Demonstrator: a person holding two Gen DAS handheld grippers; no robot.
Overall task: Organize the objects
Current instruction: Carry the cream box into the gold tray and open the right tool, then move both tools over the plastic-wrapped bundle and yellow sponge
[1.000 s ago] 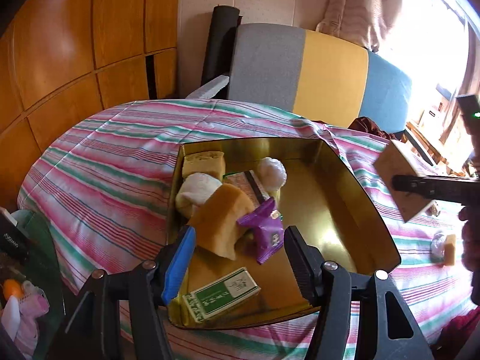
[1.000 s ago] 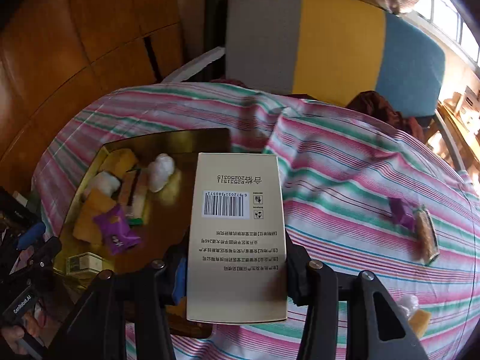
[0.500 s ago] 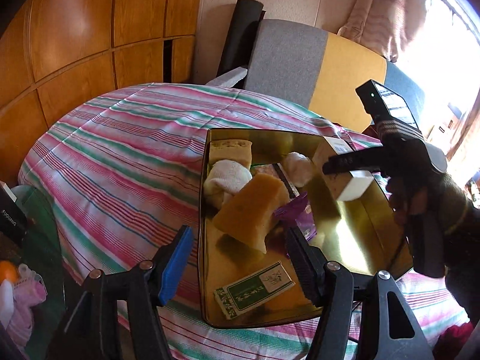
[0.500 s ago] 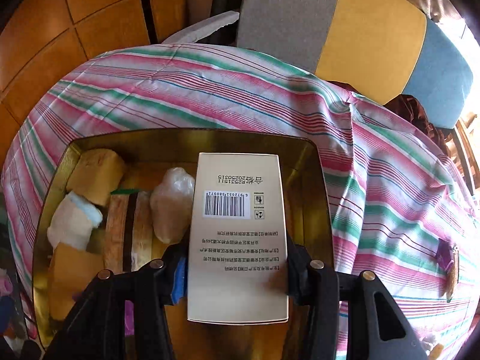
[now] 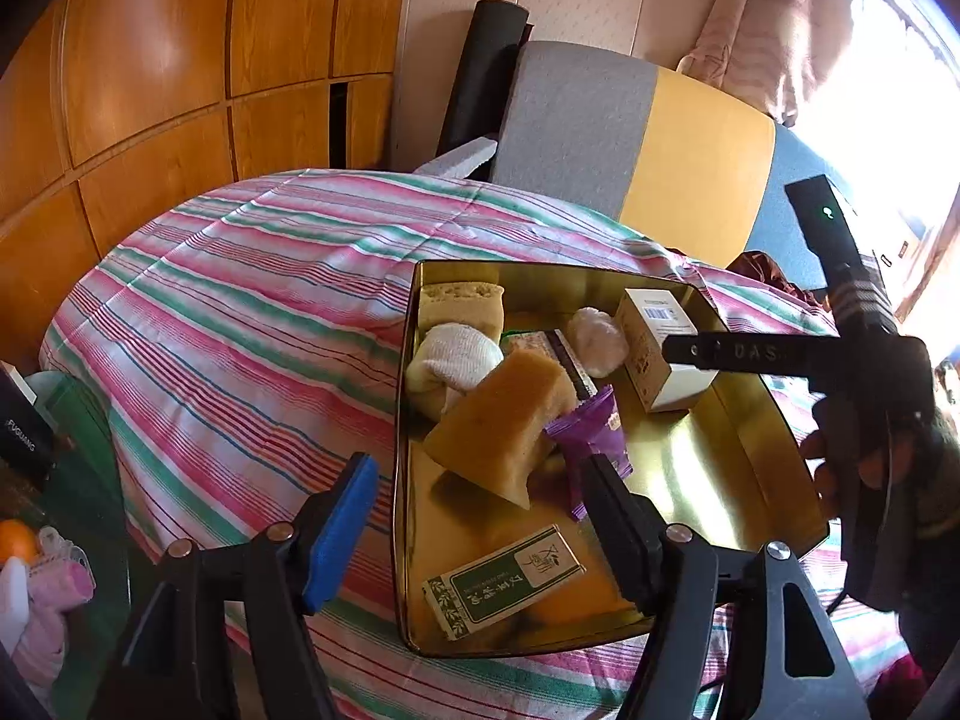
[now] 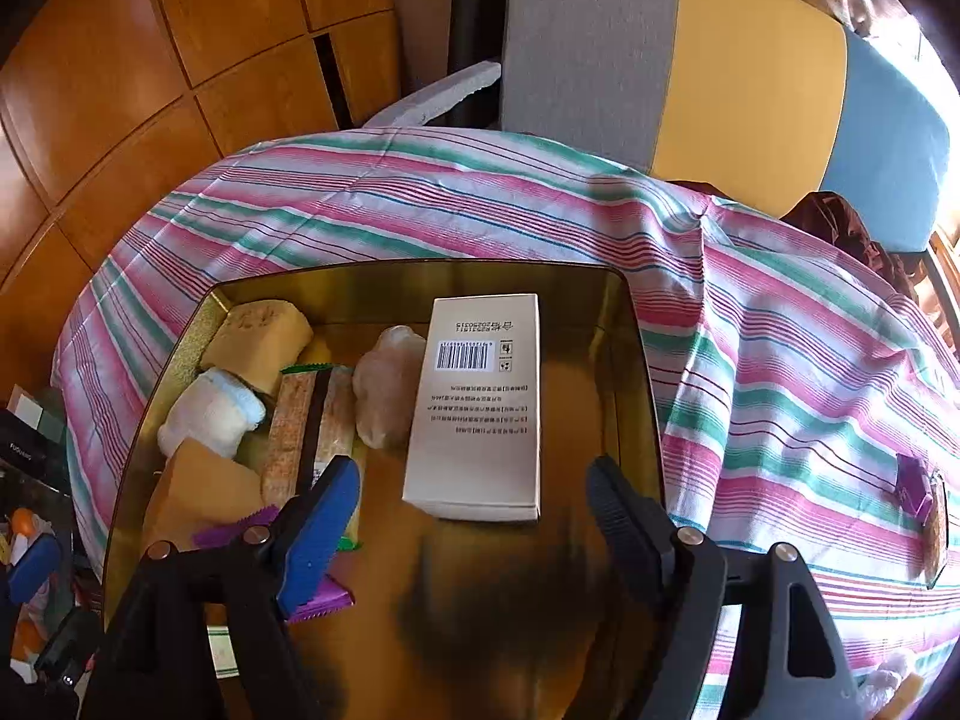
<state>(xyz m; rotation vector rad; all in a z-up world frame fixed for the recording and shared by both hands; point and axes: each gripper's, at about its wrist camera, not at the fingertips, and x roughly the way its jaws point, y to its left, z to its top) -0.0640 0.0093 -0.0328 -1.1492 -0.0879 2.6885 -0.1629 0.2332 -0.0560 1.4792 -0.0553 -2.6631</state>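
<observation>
A gold tin tray [image 5: 720,480] [image 6: 384,282] sits on the striped tablecloth. A beige box with a barcode [image 6: 477,402] [image 5: 657,348] lies in it beside a clear-wrapped lump [image 6: 384,384]. My right gripper [image 6: 474,510] is open just behind the box, not touching it. My left gripper [image 5: 480,498] is open and empty over the tray's near left edge. The tray also holds yellow sponge blocks [image 5: 498,426], a white cloth roll [image 5: 453,354], a purple packet [image 5: 591,432] and a green-labelled box [image 5: 504,582].
A purple packet [image 6: 912,480] and a brown snack bar [image 6: 936,528] lie on the cloth at the right. A grey, yellow and blue chair [image 6: 690,54] stands behind the table. Clutter sits off the table's left edge [image 5: 24,480].
My right gripper carried the beige box over the tray, set it down inside and opened, letting it go. My left gripper stayed open near the tray's edge.
</observation>
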